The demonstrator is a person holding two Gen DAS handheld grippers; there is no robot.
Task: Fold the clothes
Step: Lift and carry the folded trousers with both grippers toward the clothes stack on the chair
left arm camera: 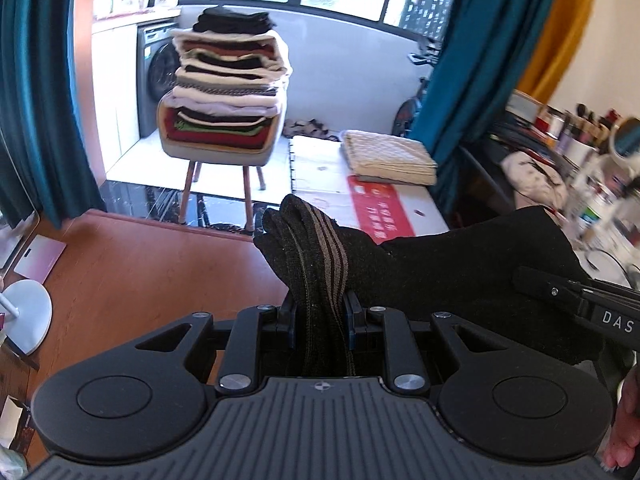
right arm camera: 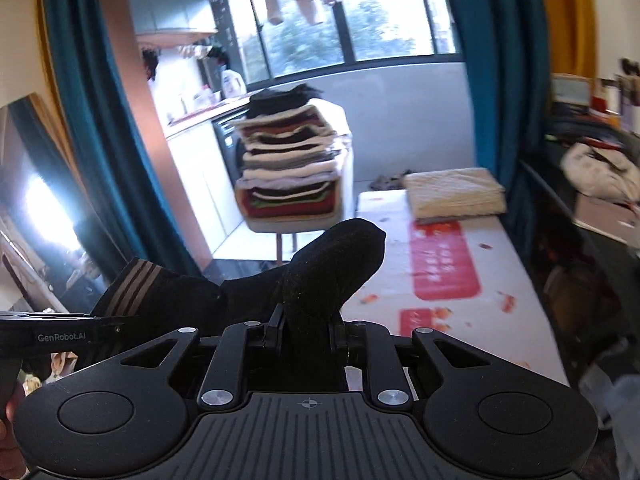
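The left gripper (left arm camera: 320,308) is clamped on the striped end of a dark sock (left arm camera: 316,248), whose cuff bunches up between the fingers and sticks out above them (brown stripes run along it). To that gripper's right the sock stretches away as a broad black band, held off the surfaces below, to the right gripper (left arm camera: 576,300), which enters from the right edge. Below and left of the left gripper lies an orange-brown table (left arm camera: 132,264), with a white round base (left arm camera: 28,316) at its far left. Ahead and slightly left stands a chair (left arm camera: 216,148) piled high with a stack (left arm camera: 232,80) of folded clothes. Ahead and right is a white table (left arm camera: 320,164) carrying a cream towel (left arm camera: 390,156) and a red label (left arm camera: 380,212).

In the right wrist view, the left gripper (right arm camera: 108,322) shows at the left edge, pinching the striped cuff. From it the sock (right arm camera: 332,268) runs rightward to the right gripper (right arm camera: 306,328), whose fingers are closed on its plain black end (the rounded tip pokes up past them). Beyond, ahead of this gripper, stand the chair (right arm camera: 280,224) and stack (right arm camera: 292,160); ahead and right lie the white table (right arm camera: 512,280), towel (right arm camera: 454,192) and red label (right arm camera: 440,260).
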